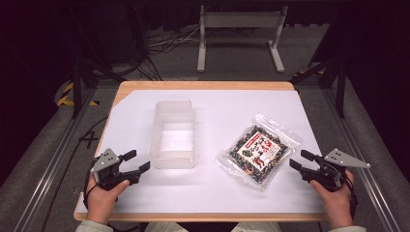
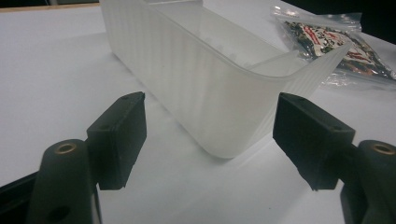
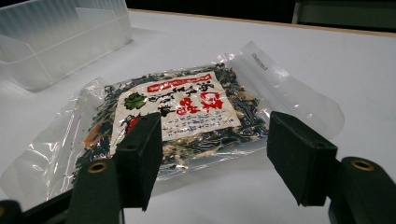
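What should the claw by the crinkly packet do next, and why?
Probably ease the right gripper forward a little and close it on the near edge of the clear plastic packet of dark dried food. Its jaws are open and empty, and the packet lies flat on the white table just ahead of them. The translucent plastic bin beside it looks empty.

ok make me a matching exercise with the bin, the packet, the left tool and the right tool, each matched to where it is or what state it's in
Things:
1. plastic bin
2. packet
3. left tool
4. right tool

Descriptions:
A. open, pointing at the clear packet from the table's right side
B. see-through, empty, upright on the white sheet
C. lying flat, dark dried bits inside, red and white label
D. open, aimed at the near corner of the frosted container

Pairs: 1-B, 2-C, 3-D, 4-A
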`<action>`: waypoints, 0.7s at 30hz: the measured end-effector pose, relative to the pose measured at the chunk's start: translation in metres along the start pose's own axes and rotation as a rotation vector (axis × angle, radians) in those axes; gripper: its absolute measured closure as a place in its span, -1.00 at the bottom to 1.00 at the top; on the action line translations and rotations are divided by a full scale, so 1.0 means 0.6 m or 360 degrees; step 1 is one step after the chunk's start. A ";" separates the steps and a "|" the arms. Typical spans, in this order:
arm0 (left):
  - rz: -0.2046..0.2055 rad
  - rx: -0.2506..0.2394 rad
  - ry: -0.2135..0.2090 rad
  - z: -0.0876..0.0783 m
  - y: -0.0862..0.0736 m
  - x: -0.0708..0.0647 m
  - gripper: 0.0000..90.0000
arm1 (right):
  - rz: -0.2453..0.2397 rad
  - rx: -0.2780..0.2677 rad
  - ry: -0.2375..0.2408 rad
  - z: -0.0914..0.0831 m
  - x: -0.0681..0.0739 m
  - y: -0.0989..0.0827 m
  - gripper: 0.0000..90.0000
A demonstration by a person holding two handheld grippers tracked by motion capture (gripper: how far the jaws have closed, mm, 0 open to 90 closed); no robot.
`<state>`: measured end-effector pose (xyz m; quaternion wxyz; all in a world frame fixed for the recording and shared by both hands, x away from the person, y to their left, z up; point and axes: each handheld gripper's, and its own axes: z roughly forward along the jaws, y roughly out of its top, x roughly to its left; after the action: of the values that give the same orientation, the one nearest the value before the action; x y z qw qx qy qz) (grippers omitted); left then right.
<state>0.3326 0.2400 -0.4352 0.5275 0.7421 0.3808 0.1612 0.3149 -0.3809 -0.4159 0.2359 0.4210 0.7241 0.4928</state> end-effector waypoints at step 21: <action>-0.0037 -0.0031 0.0049 -0.009 -0.001 0.005 -0.39 | 0.0071 0.0082 0.0049 0.043 -0.035 0.075 -0.40</action>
<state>0.3312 0.2459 -0.4339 0.5307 0.7299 0.3959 0.1702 0.3625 -0.3780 -0.3870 0.2028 0.4352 0.7305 0.4856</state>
